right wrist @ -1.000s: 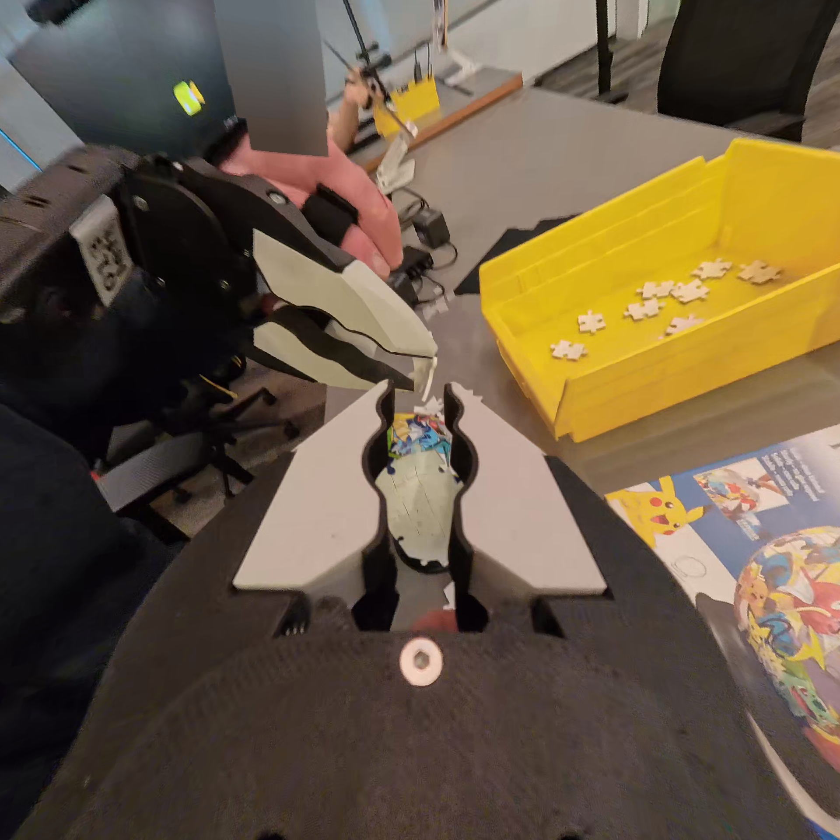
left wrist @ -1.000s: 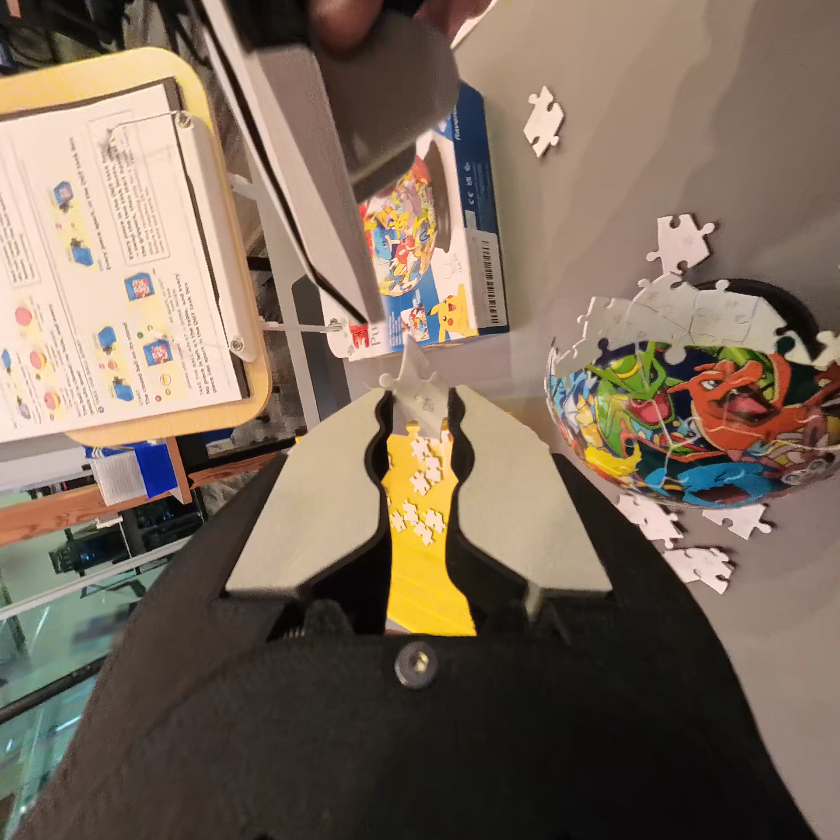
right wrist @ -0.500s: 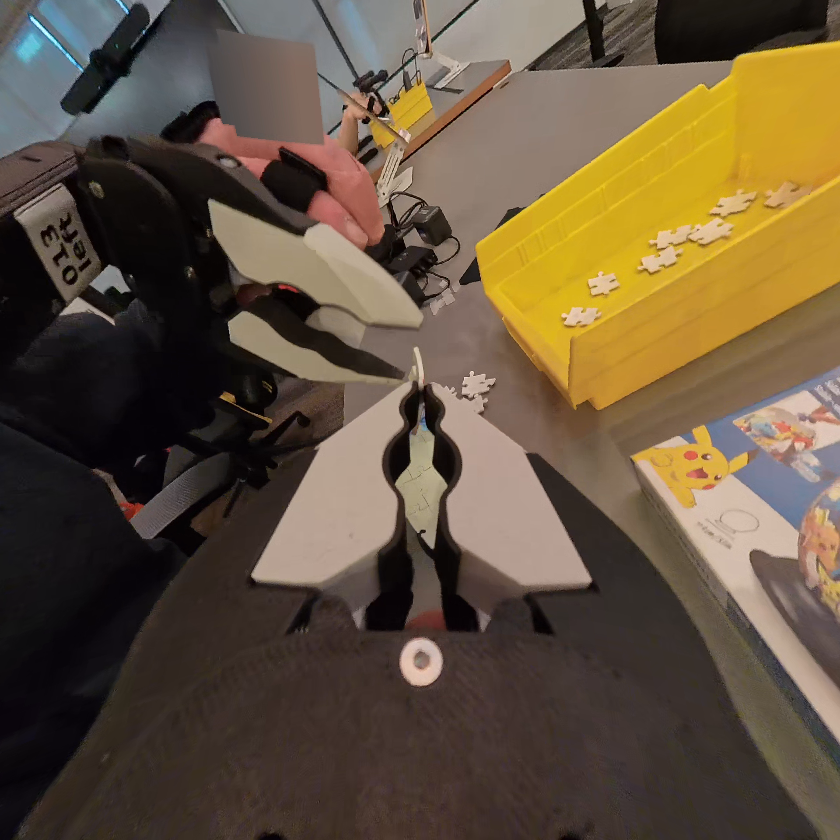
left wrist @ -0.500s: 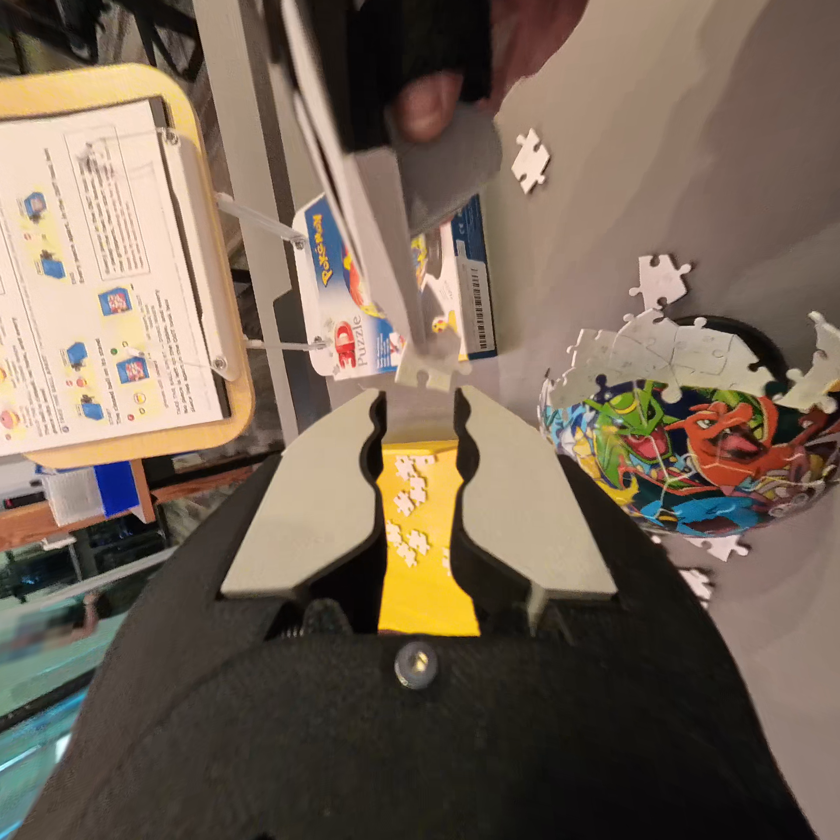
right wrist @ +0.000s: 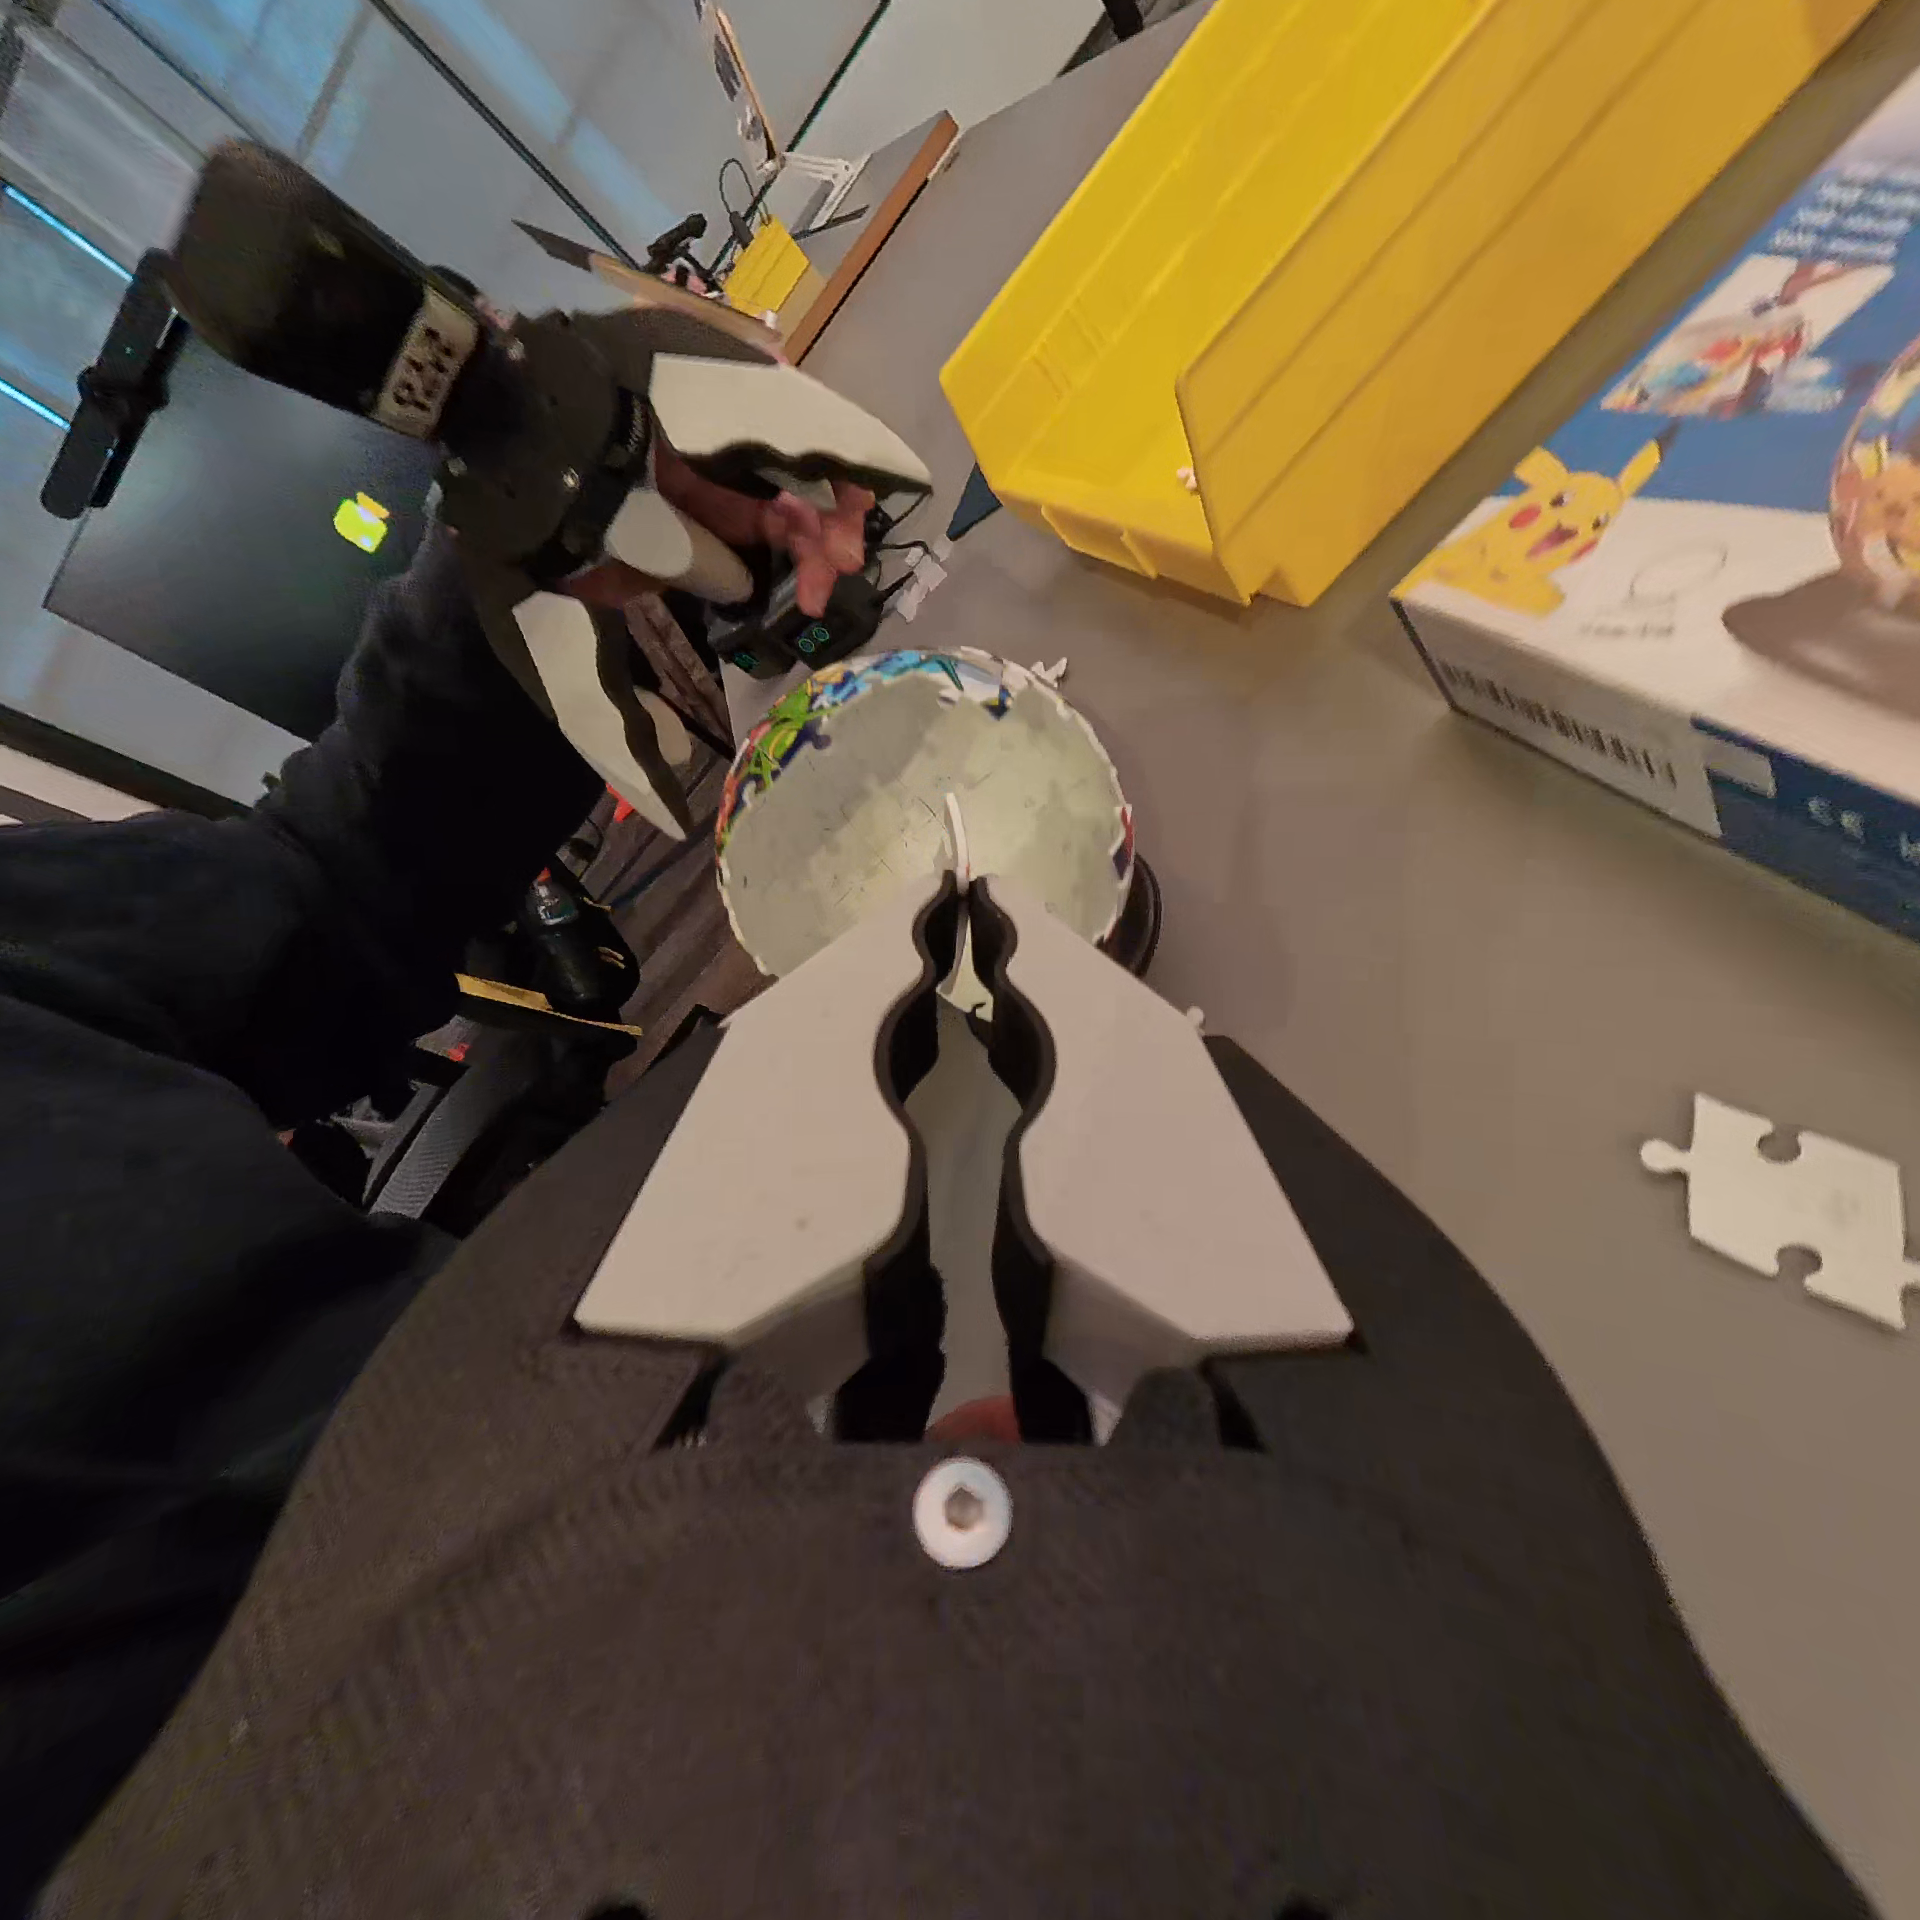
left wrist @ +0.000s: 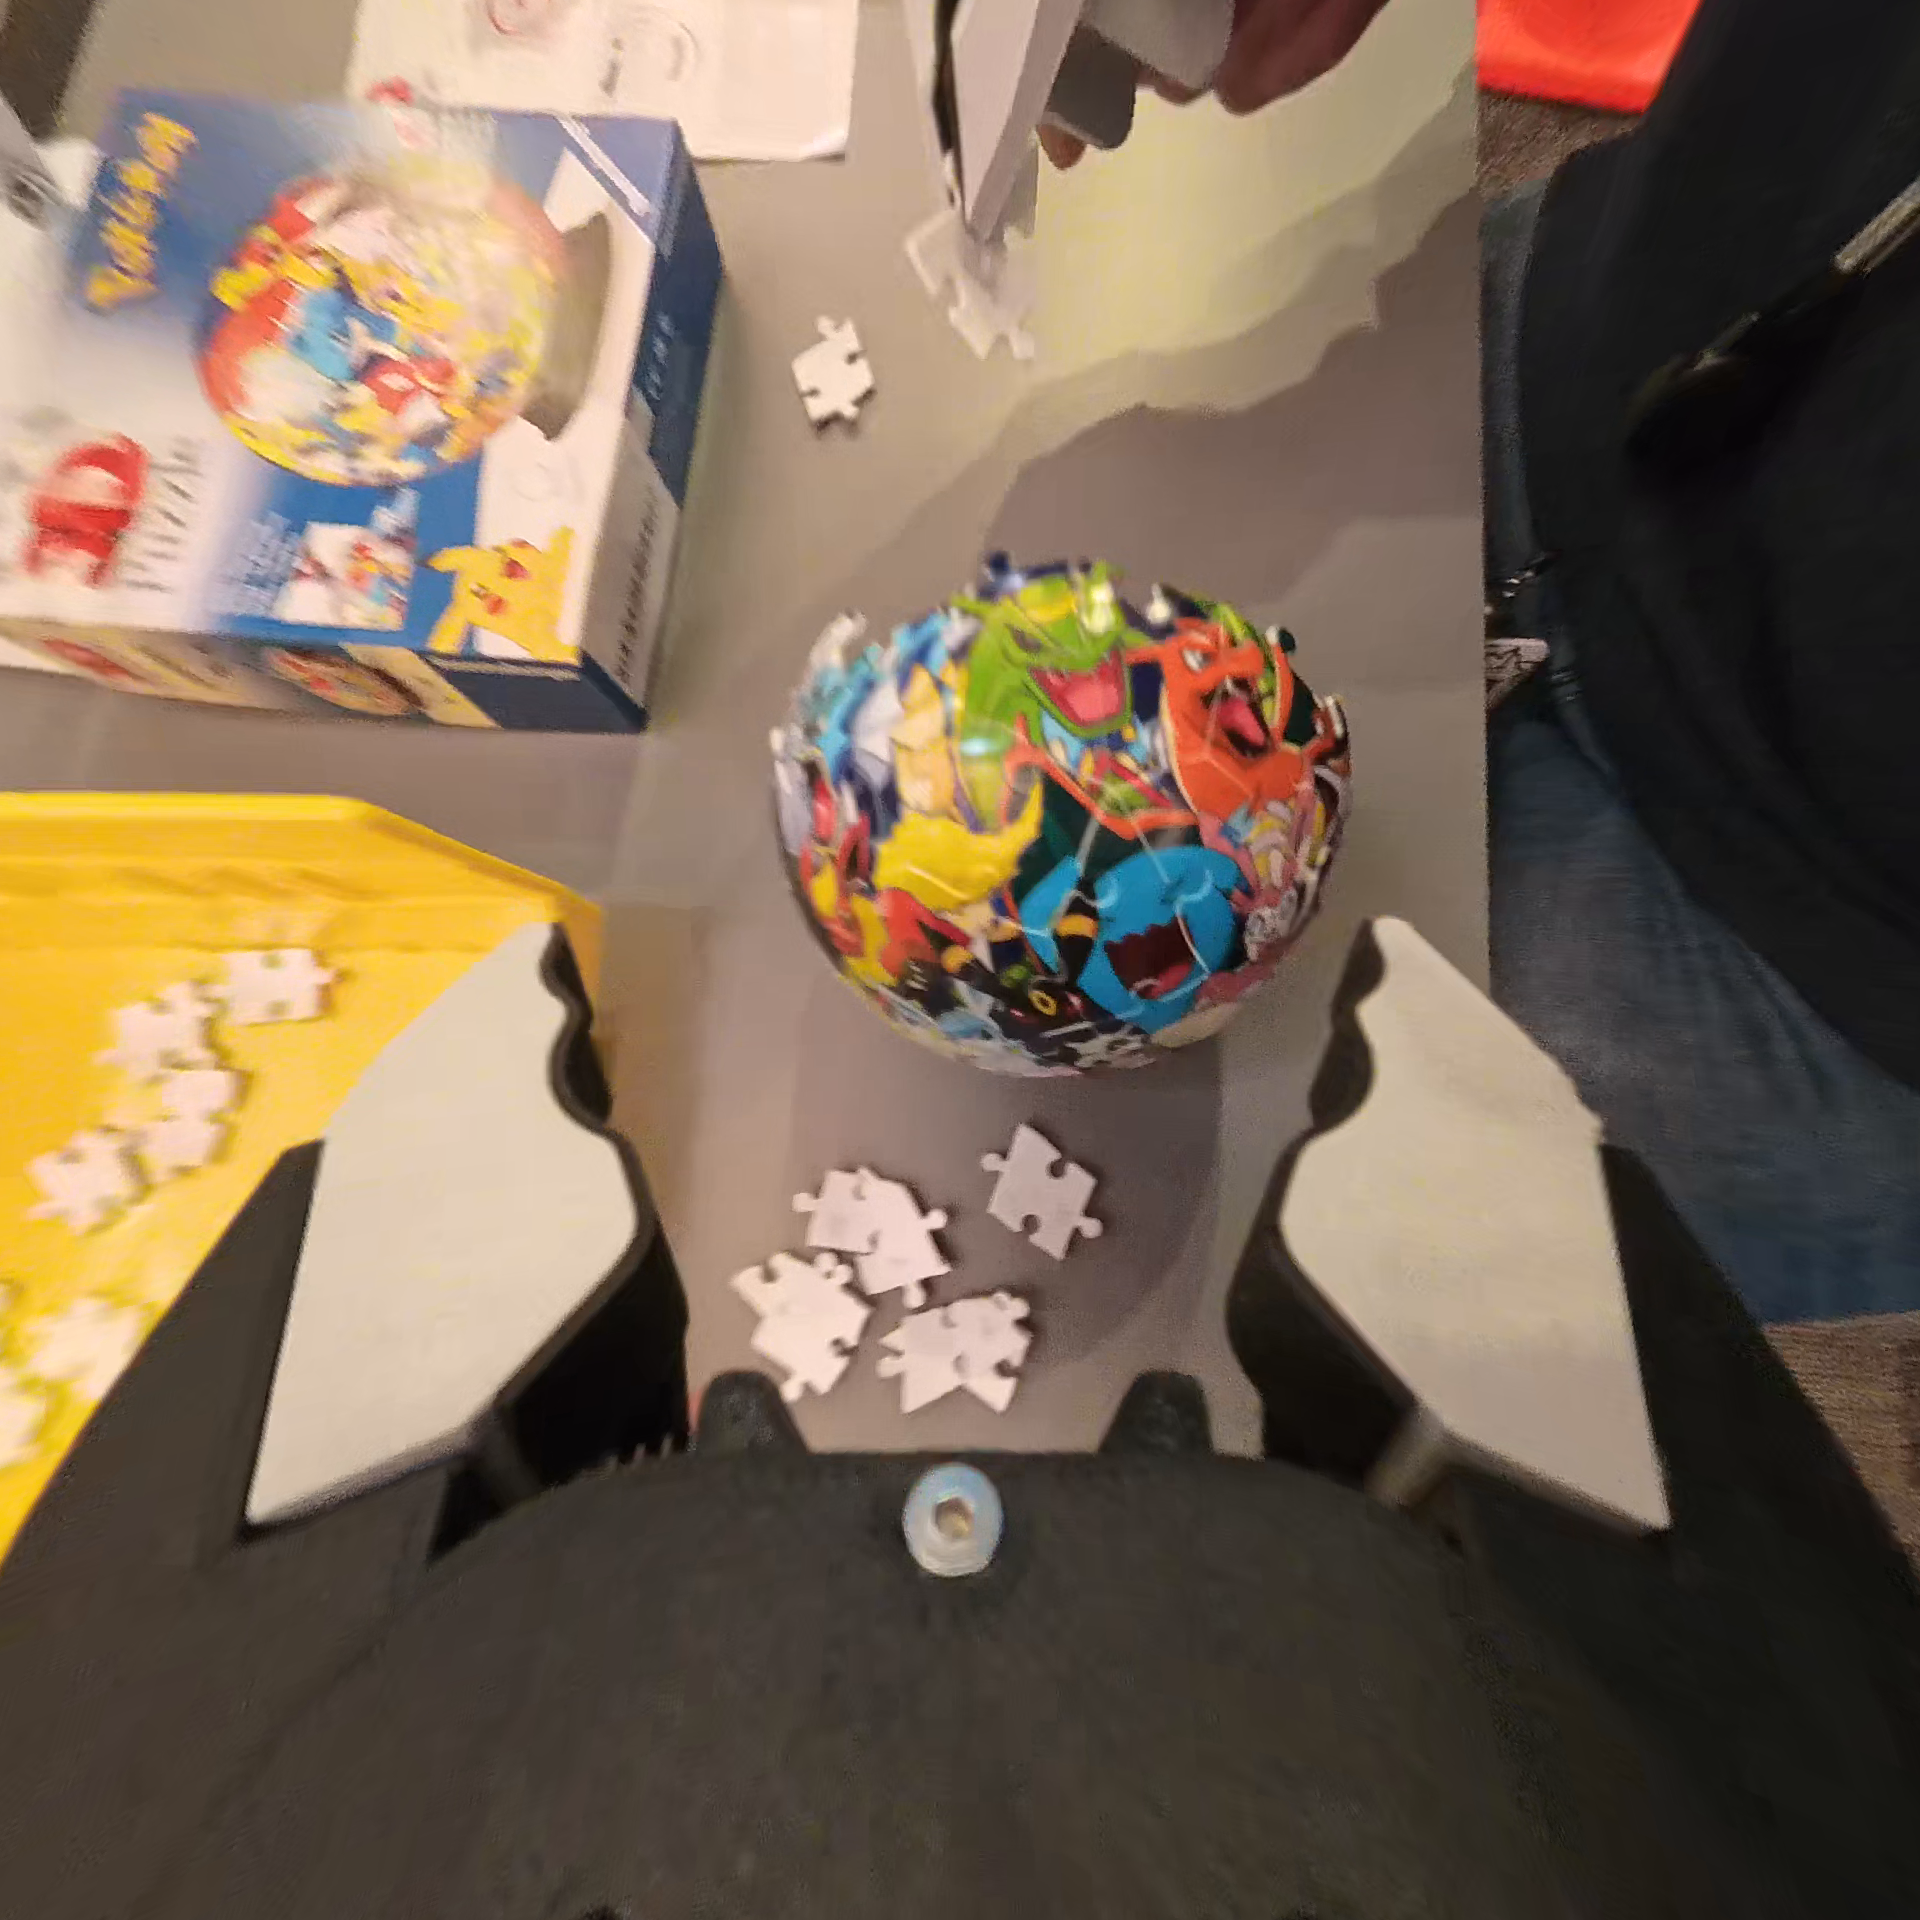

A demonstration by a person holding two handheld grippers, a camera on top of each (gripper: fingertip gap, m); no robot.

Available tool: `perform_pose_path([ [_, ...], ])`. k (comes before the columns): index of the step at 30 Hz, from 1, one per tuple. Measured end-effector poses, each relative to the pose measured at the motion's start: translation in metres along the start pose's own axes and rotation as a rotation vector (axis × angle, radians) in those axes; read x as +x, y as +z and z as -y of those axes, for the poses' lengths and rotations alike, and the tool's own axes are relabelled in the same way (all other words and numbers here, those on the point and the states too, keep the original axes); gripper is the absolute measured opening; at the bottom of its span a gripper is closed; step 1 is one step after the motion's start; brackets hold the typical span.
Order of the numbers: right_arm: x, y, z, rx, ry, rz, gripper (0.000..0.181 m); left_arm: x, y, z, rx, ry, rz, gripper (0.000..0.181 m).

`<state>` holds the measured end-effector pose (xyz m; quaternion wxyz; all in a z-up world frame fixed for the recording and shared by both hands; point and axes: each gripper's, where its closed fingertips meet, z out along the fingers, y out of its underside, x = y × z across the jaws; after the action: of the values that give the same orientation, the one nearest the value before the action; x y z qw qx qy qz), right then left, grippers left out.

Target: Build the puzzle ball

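Half-built, the colourful plastic puzzle ball [left wrist: 1060, 821] sits near the grey tabletop's [left wrist: 727, 727] front edge. The right gripper [right wrist: 961, 902] pinches a white puzzle piece [right wrist: 954, 831] above its hollow; the left gripper [left wrist: 961, 997] hovers wide, empty. Careless pressing could buckle the shell beside the yellow plastic bin [right wrist: 1351, 312].

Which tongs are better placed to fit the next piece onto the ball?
Right, probably. The right tongs are shut on a white puzzle piece, edge-on above the half-built ball's open side. The left tongs are open and empty over the loose pieces.
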<state>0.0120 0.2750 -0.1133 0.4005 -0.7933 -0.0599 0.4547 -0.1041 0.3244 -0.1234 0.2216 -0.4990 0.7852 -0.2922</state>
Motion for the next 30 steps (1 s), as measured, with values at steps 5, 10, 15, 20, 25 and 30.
perform_pose_path([
  [5, 0.006, -0.001, -0.014, 0.014, 0.081, -0.010, 0.000, 0.016, 0.028, -0.012, 0.102, -0.076, -0.052, 0.146],
  [10, 0.010, -0.001, -0.019, 0.019, 0.128, -0.013, 0.000, 0.024, 0.047, -0.008, 0.168, -0.071, -0.056, 0.141],
  [15, 0.014, 0.000, -0.024, 0.009, 0.147, -0.020, 0.000, 0.025, 0.057, -0.004, 0.223, -0.087, -0.029, 0.142],
  [20, 0.018, 0.004, -0.030, -0.009, 0.153, -0.037, 0.000, 0.022, 0.060, 0.001, 0.274, -0.096, 0.003, 0.139],
  [25, 0.020, 0.006, -0.033, -0.018, 0.155, -0.040, 0.000, 0.022, 0.059, 0.001, 0.283, -0.094, 0.027, 0.138],
  [30, 0.021, 0.007, -0.036, -0.024, 0.152, -0.042, 0.000, 0.023, 0.058, 0.001, 0.274, -0.081, 0.042, 0.137],
])
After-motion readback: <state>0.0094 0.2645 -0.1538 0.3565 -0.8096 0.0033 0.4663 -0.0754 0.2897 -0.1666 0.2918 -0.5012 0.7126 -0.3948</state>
